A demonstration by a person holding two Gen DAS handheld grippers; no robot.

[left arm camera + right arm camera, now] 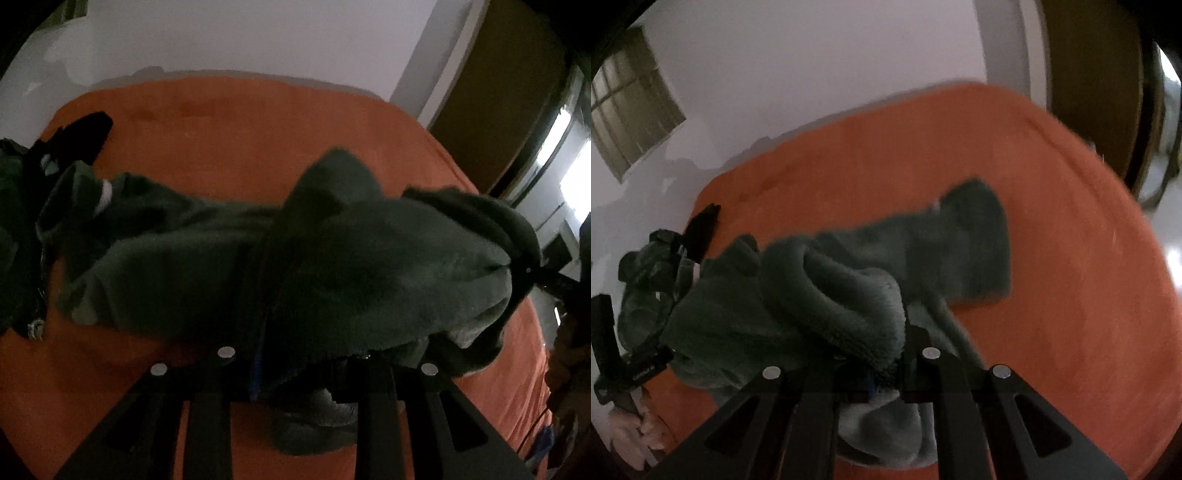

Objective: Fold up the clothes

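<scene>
A dark green fleece garment (229,266) is stretched above the orange bed cover (258,125). My left gripper (295,369) is shut on one edge of it, cloth bunched between the fingers. My right gripper (875,373) is shut on the other end of the fleece garment (831,295), which drapes over its fingers and trails onto the orange bed cover (1052,258). The right gripper also shows at the right edge of the left wrist view (532,273), pinching the cloth. The left gripper shows at the far left of the right wrist view (631,373), with the person's hand below it.
More dark clothes (22,229) are piled at the bed's left side, with a black item (88,136) beside them. A white wall (240,37) lies behind the bed. A wooden door (1089,92) and a bright doorway (569,162) stand at the right.
</scene>
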